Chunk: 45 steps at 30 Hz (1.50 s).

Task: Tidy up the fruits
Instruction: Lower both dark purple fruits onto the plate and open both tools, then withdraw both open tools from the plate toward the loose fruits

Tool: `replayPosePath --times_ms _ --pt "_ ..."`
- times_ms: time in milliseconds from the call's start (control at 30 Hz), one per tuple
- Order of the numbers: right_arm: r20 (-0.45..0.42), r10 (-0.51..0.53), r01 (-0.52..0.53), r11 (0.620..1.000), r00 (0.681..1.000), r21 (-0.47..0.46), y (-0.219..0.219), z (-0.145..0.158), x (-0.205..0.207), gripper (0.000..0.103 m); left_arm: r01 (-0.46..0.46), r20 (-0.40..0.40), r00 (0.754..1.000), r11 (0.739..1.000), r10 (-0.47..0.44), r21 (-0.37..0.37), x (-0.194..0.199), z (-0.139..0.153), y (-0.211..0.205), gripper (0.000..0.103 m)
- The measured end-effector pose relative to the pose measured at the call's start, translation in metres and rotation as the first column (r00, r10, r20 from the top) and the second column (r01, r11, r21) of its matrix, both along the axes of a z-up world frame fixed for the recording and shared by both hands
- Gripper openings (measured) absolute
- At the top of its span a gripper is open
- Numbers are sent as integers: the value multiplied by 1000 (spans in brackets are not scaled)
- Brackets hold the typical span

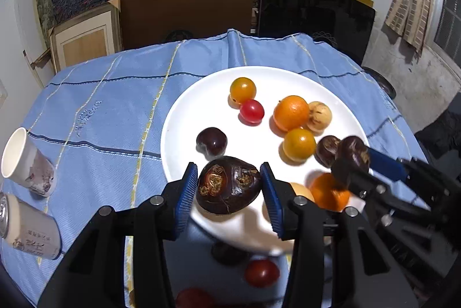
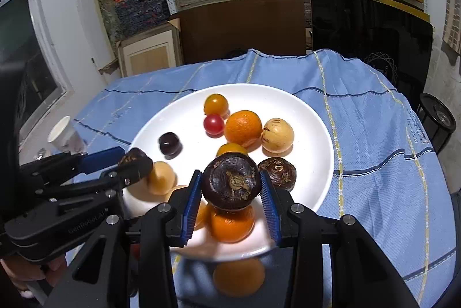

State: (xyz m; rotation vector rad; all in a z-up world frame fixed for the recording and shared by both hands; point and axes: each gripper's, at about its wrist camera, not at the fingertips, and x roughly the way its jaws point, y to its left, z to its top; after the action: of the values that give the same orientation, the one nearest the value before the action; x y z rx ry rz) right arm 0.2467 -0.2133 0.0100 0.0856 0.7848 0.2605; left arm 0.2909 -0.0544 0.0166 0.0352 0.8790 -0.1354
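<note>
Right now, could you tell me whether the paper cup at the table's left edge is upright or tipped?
Tipped: the paper cup lies on its side on the blue cloth, its open mouth showing.

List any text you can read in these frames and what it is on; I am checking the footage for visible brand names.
"Genrobot AI", partly cut off, on the body of the left claw.
Woven lettering on the blue tablecloth: too distorted to read.
Same woven mark near the cloth's right edge: unreadable.
Printed characters on the lying paper cup: too small and blurred.
The other paper cup shows a picture, no readable text.
</note>
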Motion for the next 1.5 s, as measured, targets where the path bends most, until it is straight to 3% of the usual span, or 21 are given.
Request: replayPosePath --times_ms 167,333,467,633,833,1033,1300,1500 --pt "-21 -22 22 1000 1000 12 -1 -14 6 42 -17 -2 1000 1000 17 -6 7 -7 -4 44" --pt "-12 -26 26 999 1000 19 -3 -12 2 48 -34 -7 999 998 33 -52 5 -4 0 62" --pt "6 -27 27 999 1000 38 -11 -2 -14 48 -39 16 999 997 40 -72 -10 6 6 63" --pt "24 -52 50 995 998 85 -22 9 -42 62 -39 48 998 997 42 -70 -40 19 16 72" --pt "25 -41 38 995 999 89 -23 12 -81 64 -58 95 993 997 62 -53 -89 30 39 77" --pt "-2 -12 12 994 1000 106 -13 2 -113 64 -83 115 990 996 86 -38 -140 22 62 80" --pt "-46 90 -89 996 995 14 27 -19 -148 64 -82 98 992 996 83 -17 -177 1 86 82" --pt "-89 118 -123 990 989 -61 54 -34 -154 61 -109 76 990 989 117 -100 -177 4 109 86"
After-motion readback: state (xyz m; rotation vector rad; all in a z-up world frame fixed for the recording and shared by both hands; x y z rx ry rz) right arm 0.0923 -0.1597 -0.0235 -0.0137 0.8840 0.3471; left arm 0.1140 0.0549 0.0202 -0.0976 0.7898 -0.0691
